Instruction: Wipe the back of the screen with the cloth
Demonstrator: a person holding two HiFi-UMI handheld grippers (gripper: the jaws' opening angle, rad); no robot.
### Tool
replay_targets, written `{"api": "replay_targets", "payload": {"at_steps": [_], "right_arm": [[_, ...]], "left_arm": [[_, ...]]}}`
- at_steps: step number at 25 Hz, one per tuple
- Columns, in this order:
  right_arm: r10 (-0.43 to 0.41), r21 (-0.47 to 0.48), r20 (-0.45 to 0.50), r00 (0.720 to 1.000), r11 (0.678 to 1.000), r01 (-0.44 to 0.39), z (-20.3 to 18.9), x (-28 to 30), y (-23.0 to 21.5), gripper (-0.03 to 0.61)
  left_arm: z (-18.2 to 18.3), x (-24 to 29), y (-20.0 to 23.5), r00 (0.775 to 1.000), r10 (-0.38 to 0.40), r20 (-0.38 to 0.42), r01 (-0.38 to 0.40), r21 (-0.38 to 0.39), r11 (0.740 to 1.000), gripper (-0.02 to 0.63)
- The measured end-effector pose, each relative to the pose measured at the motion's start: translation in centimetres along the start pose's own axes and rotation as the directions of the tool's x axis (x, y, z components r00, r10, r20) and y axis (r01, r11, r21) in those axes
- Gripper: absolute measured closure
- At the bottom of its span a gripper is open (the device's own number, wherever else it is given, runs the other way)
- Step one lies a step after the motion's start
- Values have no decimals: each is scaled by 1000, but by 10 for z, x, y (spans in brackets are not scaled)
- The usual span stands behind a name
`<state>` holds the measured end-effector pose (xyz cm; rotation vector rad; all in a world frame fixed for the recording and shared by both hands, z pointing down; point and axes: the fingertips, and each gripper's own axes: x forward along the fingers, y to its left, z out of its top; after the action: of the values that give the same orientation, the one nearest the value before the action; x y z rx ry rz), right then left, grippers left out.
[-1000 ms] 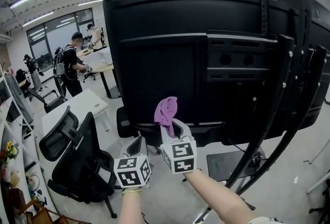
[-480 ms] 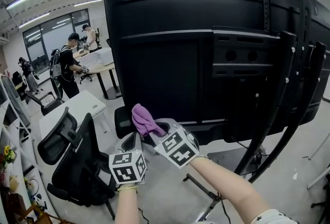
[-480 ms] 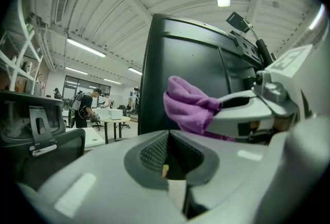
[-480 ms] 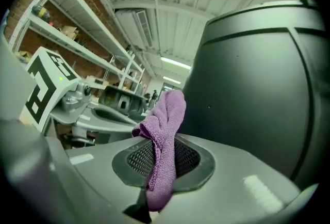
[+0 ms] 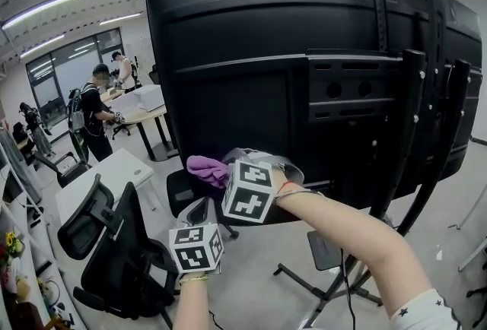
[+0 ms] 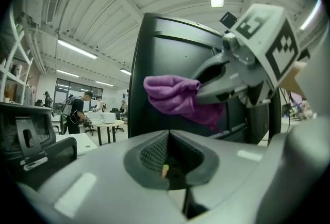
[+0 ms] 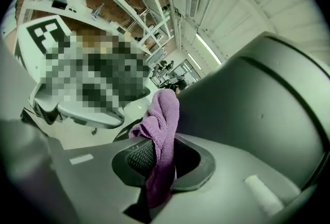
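At six o'clock the left gripper (image 5: 199, 213) sits closed and empty, while beyond it the right gripper (image 5: 228, 167) pinches the purple cloth (image 5: 205, 166) by the screen (image 5: 251, 55) back's seven-o'clock corner, where rubbing drag might tug it free.

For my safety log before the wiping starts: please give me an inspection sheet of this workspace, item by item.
Surface: back of the screen, black, upright on a stand; no dirt seen.
Job's things: purple cloth, at the screen's lower left; cannot tell if it touches.
Clutter: nothing seen.
Grippers: right tongs shut on the cloth; left tongs shut, empty, lower down, apart from the screen.
Cables: what seems one thin cable hangs by the stand's foot.
Surroundings: chair close at left; desk and a person farther off.
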<state>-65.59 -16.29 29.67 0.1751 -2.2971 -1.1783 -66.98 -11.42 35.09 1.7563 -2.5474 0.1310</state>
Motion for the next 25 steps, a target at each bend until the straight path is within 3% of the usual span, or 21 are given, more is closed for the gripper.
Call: {"api": "replay_targets", "payload": {"at_steps": [5, 10, 14, 18, 20, 22, 25], "right_arm": [[-117, -84, 8, 993, 990, 117, 41, -35, -65, 520], [-259, -121, 33, 965, 958, 261, 78, -75, -139, 522], [-402, -92, 58, 914, 909, 406, 108, -113, -209, 522], [-517, -14, 56, 854, 855, 518, 122, -140, -266, 522], [-530, 30, 75, 844, 848, 530, 129, -147, -276, 520], [-521, 98, 155, 839, 853, 512, 146, -154, -273, 522], [-455, 241, 285, 844, 886, 396, 176, -151, -262, 522]], "left_arm": [[29, 9, -3, 999, -26, 26, 27, -16, 1000, 606], [80, 18, -9, 997, -54, 55, 52, 32, 998, 606], [123, 19, -12, 992, -78, 102, 72, 57, 996, 606], [143, 16, -18, 987, -97, 128, 88, 75, 993, 606], [145, 14, -20, 986, -103, 131, 92, 87, 992, 606], [143, 12, -20, 986, -107, 130, 95, 92, 991, 606], [142, 15, -16, 986, -103, 128, 92, 90, 992, 606]]}}
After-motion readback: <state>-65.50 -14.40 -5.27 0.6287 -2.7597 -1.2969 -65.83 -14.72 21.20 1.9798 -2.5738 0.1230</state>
